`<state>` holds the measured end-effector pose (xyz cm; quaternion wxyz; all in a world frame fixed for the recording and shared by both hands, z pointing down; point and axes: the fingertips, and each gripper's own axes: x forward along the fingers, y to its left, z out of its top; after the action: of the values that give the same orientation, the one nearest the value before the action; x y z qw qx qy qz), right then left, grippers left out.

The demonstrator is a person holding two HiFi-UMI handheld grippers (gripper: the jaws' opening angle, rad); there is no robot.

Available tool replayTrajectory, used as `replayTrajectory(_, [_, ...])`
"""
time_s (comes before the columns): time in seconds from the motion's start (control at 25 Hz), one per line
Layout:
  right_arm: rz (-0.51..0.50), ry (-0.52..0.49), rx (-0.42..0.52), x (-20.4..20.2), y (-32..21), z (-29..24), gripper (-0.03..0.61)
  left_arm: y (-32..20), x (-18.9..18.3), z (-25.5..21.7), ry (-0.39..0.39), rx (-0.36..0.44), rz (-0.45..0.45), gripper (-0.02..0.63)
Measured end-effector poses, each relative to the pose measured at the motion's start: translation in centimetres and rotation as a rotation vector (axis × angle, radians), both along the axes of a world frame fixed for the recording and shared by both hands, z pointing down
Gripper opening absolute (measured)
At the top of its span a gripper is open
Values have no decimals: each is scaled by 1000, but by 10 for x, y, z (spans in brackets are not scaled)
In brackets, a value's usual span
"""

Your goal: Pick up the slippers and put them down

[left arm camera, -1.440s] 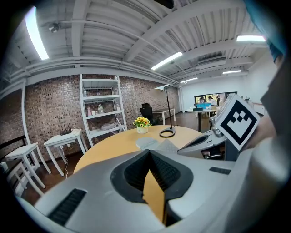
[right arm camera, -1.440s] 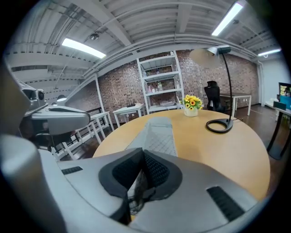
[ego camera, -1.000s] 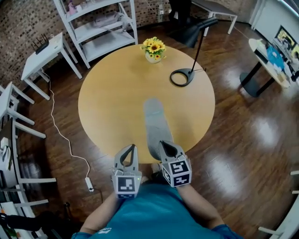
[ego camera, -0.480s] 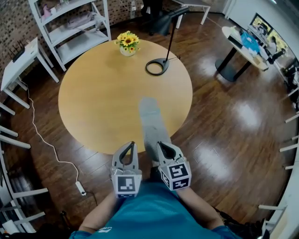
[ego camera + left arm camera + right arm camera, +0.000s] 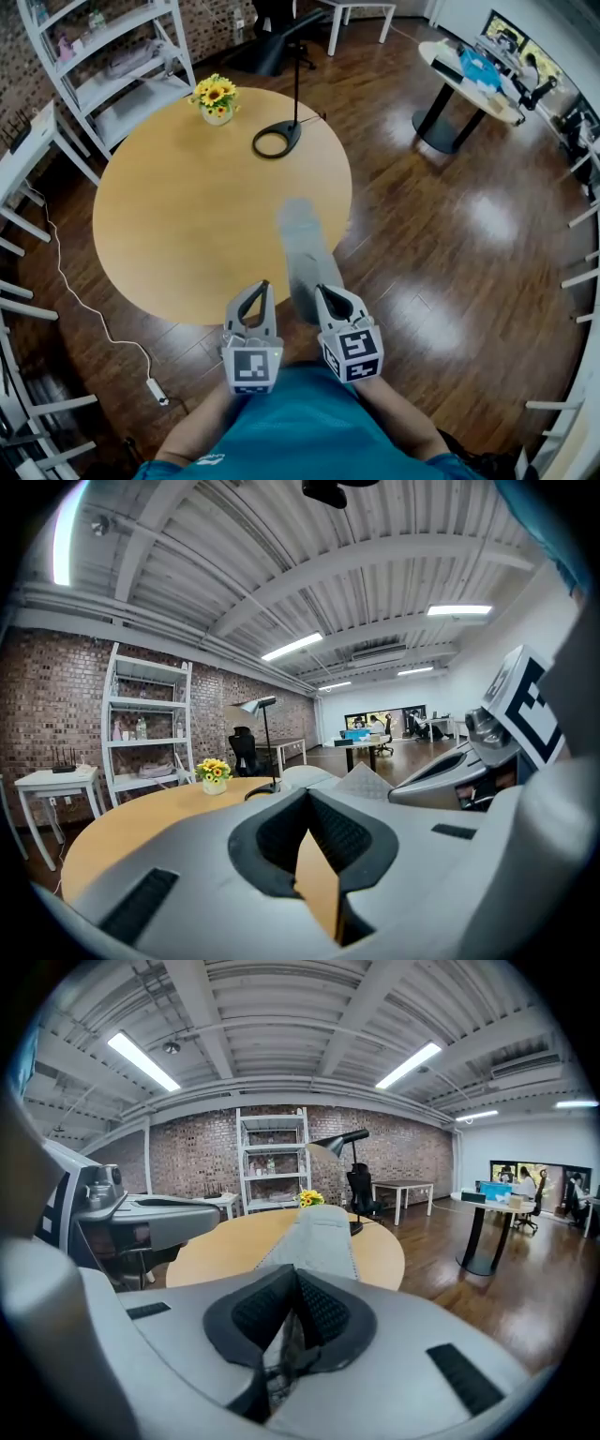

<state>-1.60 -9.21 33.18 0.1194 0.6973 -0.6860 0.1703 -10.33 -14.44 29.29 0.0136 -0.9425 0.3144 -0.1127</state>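
A long grey slipper (image 5: 300, 246) sticks out forward from my right gripper (image 5: 324, 294), which is shut on its near end. The slipper hangs in the air over the right edge of the round wooden table (image 5: 187, 216). In the right gripper view the slipper (image 5: 319, 1234) runs away from the shut jaws of the right gripper (image 5: 289, 1309) toward the table. My left gripper (image 5: 263, 288) is just left of the slipper, its fingertips together and nothing between them. The left gripper view shows the left gripper (image 5: 306, 803) with the slipper (image 5: 364, 781) to its right.
On the table's far side stand a pot of yellow flowers (image 5: 215, 97) and a black lamp with a ring base (image 5: 275, 142). A white shelf unit (image 5: 112, 66) is behind the table. A small table (image 5: 469, 75) stands at the right. A cable with a power strip (image 5: 155, 389) lies on the floor at left.
Both grippers and the slipper have swung right relative to the room. The table has slid left in the head view, and the slipper has gone from over the table's middle to its right edge.
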Motion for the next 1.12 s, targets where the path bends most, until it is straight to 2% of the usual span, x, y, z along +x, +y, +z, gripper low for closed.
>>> replayTrajectory(0.2, [47,-10,0,85,23,2,23,23,83,-7,0,0,23,5])
replayTrajectory(0.6, [149,-18,-7,225,98,25,23,84,217,11,-7,14,73,5])
replayTrajectory(0.76, [217,-32,-30,264,130,41,23,108,255,24,-18,-1,131,5])
replayTrajectory(0.96, [286,-43,-54,294,161,60,23,138,304,46,-26,-39,255,5])
replayTrajectory(1.12, [346,-55,-87,318,183,72,23,147,340,53,-26,-42,287,5])
